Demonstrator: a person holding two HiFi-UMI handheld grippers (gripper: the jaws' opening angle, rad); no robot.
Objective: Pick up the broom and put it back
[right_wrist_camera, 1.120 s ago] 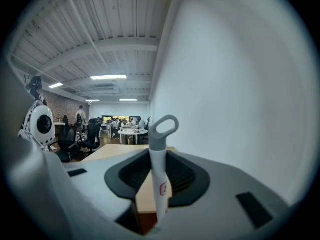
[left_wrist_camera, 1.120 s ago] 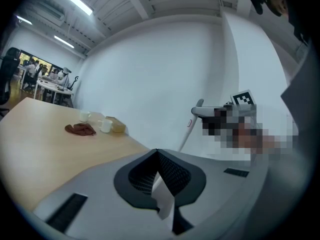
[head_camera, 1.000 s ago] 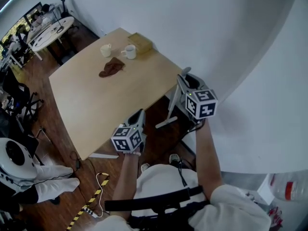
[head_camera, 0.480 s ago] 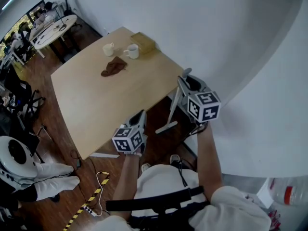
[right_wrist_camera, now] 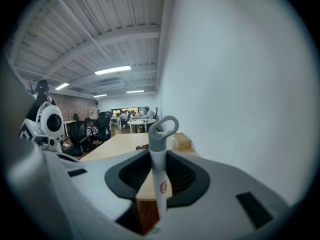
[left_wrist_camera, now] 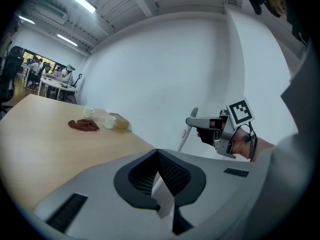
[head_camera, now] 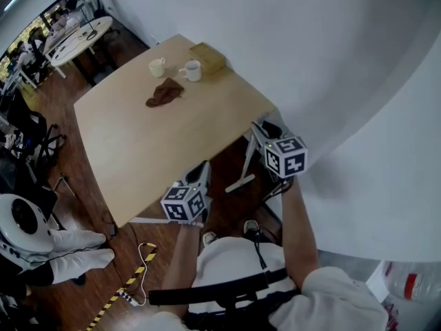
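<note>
The right gripper point(right_wrist_camera: 159, 160) is clenched on the white broom with a grey loop-topped handle point(right_wrist_camera: 161, 134). The broom stands upright right of centre in the head view, just off the pale wooden table's point(head_camera: 138, 136) right corner (by the white wall point(head_camera: 310, 47)). The left gripper point(left_wrist_camera: 157, 154), at lower centre, has its jaws pressed together, holding nothing.

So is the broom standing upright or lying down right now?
Roughly upright: the broom stands between the jaws of the right tool, loop on top, shaft running down beside the table.
</note>
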